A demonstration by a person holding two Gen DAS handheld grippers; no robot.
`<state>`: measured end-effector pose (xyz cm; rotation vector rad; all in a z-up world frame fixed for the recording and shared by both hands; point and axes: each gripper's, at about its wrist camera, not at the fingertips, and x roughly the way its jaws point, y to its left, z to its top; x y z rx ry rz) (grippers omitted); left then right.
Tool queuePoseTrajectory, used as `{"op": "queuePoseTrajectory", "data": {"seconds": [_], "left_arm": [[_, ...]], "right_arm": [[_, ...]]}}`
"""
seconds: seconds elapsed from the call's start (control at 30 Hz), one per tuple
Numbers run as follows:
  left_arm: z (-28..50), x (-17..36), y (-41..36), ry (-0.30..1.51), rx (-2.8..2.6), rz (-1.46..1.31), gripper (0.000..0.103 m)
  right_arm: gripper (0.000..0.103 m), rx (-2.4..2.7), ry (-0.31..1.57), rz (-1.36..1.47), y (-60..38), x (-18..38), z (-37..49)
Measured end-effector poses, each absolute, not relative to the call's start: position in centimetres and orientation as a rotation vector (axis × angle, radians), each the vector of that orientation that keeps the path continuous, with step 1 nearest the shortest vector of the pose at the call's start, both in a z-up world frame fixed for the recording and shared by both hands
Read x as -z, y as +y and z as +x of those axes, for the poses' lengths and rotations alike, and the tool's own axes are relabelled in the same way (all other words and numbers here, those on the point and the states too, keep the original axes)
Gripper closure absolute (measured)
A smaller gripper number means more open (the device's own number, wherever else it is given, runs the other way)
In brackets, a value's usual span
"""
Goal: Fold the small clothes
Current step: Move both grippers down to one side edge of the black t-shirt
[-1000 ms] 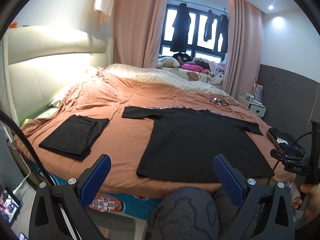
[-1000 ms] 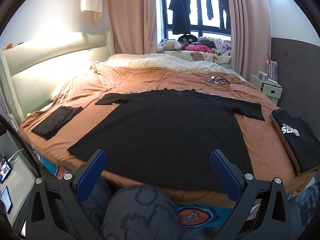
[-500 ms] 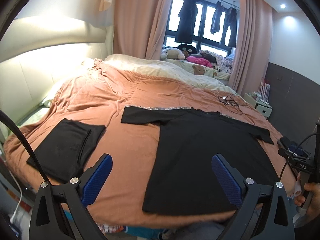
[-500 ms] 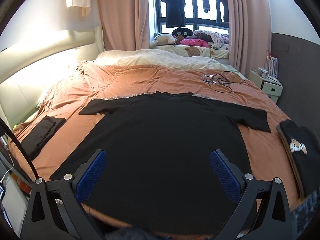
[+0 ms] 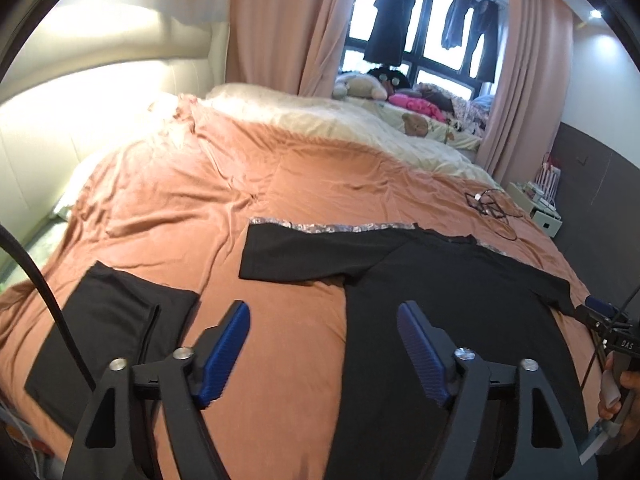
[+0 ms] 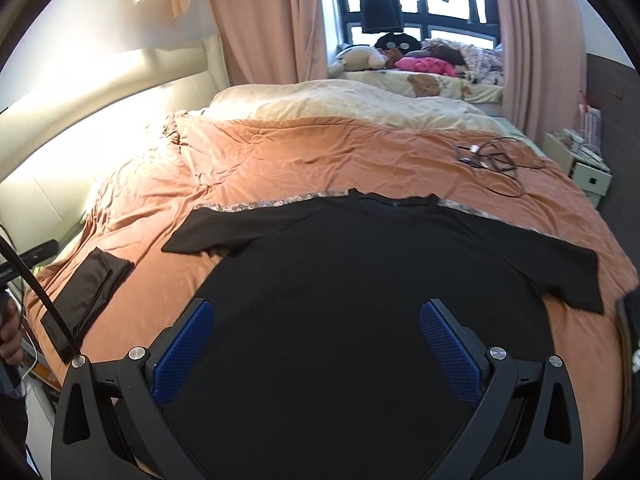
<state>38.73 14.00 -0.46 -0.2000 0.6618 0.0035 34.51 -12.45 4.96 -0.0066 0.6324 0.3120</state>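
Black tee (image 6: 360, 280) lying flat on bed (image 5: 280, 184). Left tongs (image 5: 324, 344) narrowing, nothing between; right tongs (image 6: 316, 344) gaping, empty. Fabric prob. soft, light, limp; am favouring sleeve/hem corners for grip.

Left tongs (image 5: 324, 344), right tongs (image 6: 316, 344): black angular frames, blue textured pads (image 5: 226, 354), silver screws (image 5: 183, 354). Black cable (image 5: 40, 280) at left. Housing marked "DAS" (image 5: 626, 345).

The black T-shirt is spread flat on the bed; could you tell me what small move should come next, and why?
Probably lower both grippers onto a sleeve each. The black T-shirt lies flat and unfolded; the left gripper, its jaws just closing, and the right gripper hang open above it, holding nothing.
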Motion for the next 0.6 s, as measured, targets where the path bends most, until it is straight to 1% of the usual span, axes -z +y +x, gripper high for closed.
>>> {"op": "queuePoseTrajectory", "data": {"seconds": [0.03,0.07,0.13,0.43,0.6], "left_arm": [[40.0,0.8,14.5,0.678,0.002,-0.209,0.035],[41.2,1.3,15.0,0.694,0.003,-0.217,0.037],[43.3,2.1,15.9,0.714,0.000,-0.228,0.041],[52.5,6.5,19.8,0.794,-0.026,-0.254,0.042],[57.8,10.2,21.5,0.847,-0.040,-0.269,0.045]], "right_arm": [[0.001,-0.319,0.641,-0.003,-12.3,-4.9,35.6],[0.005,-0.325,0.649,0.002,-12.1,-4.8,36.8],[0.006,-0.331,0.667,0.010,-11.8,-4.6,39.1],[0.006,-0.361,0.721,-0.017,-8.8,-2.7,48.8],[0.021,-0.365,0.763,-0.033,-6.4,0.1,54.3]]}}
